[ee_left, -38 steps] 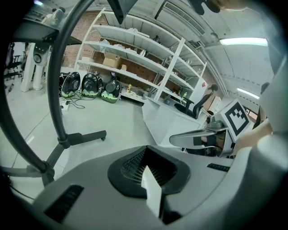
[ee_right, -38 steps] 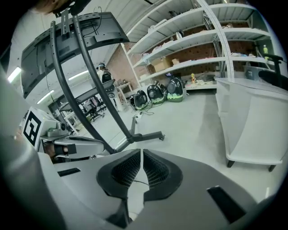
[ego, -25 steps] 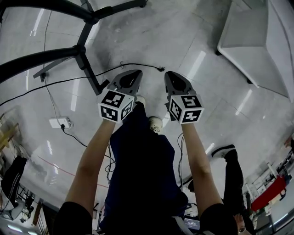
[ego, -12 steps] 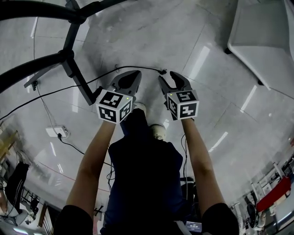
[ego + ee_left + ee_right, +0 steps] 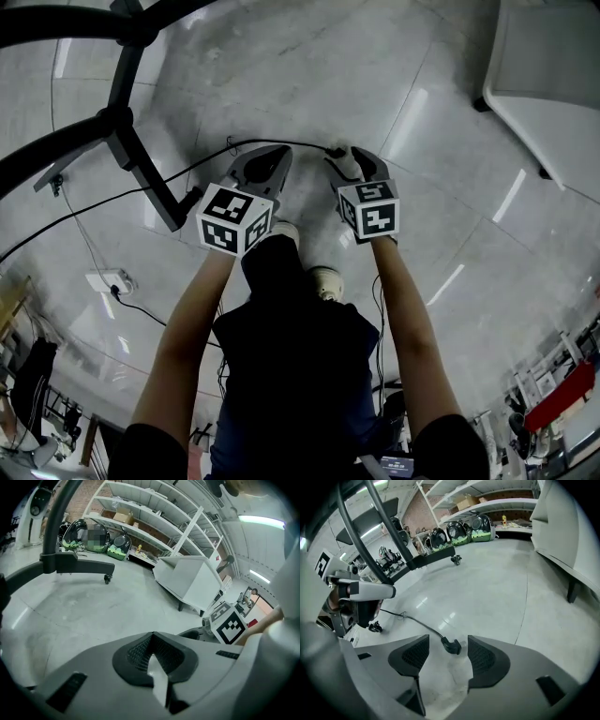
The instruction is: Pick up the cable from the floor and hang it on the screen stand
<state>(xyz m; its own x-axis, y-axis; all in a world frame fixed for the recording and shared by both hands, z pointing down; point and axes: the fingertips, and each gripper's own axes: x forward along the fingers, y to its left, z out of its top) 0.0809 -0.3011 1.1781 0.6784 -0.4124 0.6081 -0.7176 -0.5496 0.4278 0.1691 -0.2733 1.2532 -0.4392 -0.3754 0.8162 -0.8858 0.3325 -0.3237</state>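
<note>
We find the right gripper (image 5: 349, 161) low over the grey floor (image 5: 309, 66) and pointing steeply down. Its jaws stand wide apart, having just been opening. In the right gripper view, the black plug (image 5: 452, 646) at the end of the cable (image 5: 417, 622) lies on the floor between the two pads (image 5: 411, 655) of this gripper (image 5: 446, 654). Neither pad presses on the plug. From the plug (image 5: 334, 150), the cable runs left across the floor, passes the far side of the left gripper (image 5: 265, 164), and continues toward the near left. It lies close to the black legs of the screen stand (image 5: 122, 141). The left gripper (image 5: 152, 656) has its jaws closed together, with nothing between them. It hangs just left of the right gripper, apart from the cable. A white power strip (image 5: 111, 279) lies on the floor at the near left. A white cabinet (image 5: 544, 94) stands at the far right, well apart from both grippers.
</note>
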